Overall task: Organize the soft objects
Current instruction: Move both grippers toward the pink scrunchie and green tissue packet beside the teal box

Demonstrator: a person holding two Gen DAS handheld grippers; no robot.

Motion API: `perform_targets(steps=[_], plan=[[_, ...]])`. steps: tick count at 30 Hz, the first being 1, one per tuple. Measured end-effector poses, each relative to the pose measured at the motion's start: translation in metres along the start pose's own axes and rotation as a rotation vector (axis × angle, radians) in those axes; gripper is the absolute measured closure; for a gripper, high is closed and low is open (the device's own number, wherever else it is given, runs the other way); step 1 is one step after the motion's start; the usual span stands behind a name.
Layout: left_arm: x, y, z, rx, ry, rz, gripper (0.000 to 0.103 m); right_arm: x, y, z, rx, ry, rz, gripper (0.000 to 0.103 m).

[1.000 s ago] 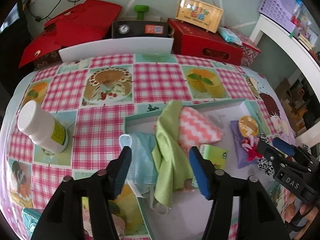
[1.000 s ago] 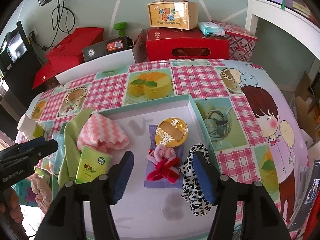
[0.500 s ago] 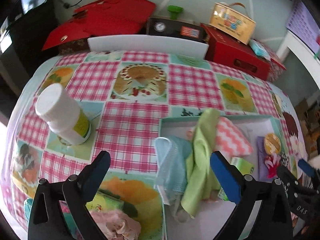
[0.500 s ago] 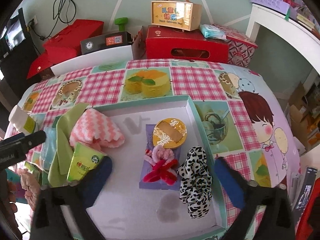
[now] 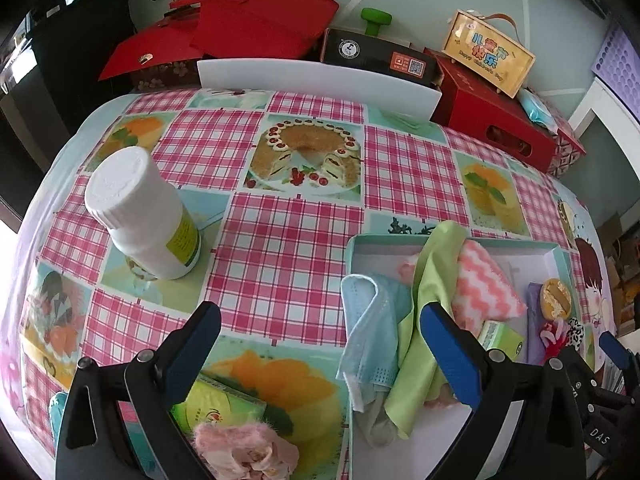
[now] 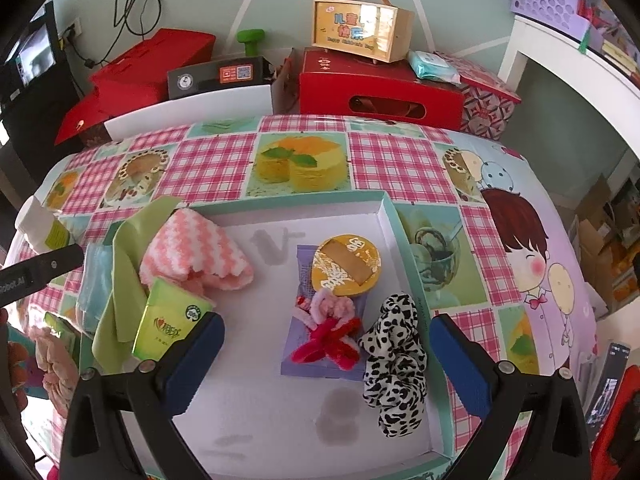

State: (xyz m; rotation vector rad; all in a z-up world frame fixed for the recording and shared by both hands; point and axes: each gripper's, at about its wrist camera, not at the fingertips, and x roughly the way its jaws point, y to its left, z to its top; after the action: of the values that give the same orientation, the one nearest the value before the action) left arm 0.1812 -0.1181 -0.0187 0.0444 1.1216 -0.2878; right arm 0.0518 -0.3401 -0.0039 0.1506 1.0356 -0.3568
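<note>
Both claws spread wide, nothing pinched. Left claw (image 5: 320,344) hangs over the checked tabletop (image 5: 280,248), just left of the tray (image 6: 404,248). Right claw (image 6: 326,354) sits above the tray floor. Blue face mask (image 5: 368,332) and green cloth (image 5: 424,320) drape over the tray's left rim; pink zigzag towel (image 6: 192,248), leopard scrunchie (image 6: 396,364) lie inside. Pink fluffy scrunchie (image 5: 244,452) lies outside on the tabletop.

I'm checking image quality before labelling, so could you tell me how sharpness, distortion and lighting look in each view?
Left wrist view: sharp, strong fisheye bowing of the tablecloth, black corners, overexposed left edge, left tongs crisp. Right wrist view: equally sharp, even daylight, soft shadow patches on the tray floor, right tongs crisp.
</note>
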Motion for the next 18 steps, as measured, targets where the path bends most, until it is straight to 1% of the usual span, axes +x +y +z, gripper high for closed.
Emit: perform_targets(steps=[6,13,18], plan=[[-0.004,0.001,0.0,0.028,0.017,-0.01,0.003,-0.004,0.006,0.001,-0.012,-0.001,0.014,0.0],[-0.02,0.008,0.002,0.028,0.003,-0.026,0.003,-0.011,0.011,0.002,-0.011,0.006,0.009,0.0],[-0.034,0.019,0.005,0.011,-0.026,-0.003,0.003,-0.027,0.019,0.006,-0.017,-0.037,0.033,0.0]])
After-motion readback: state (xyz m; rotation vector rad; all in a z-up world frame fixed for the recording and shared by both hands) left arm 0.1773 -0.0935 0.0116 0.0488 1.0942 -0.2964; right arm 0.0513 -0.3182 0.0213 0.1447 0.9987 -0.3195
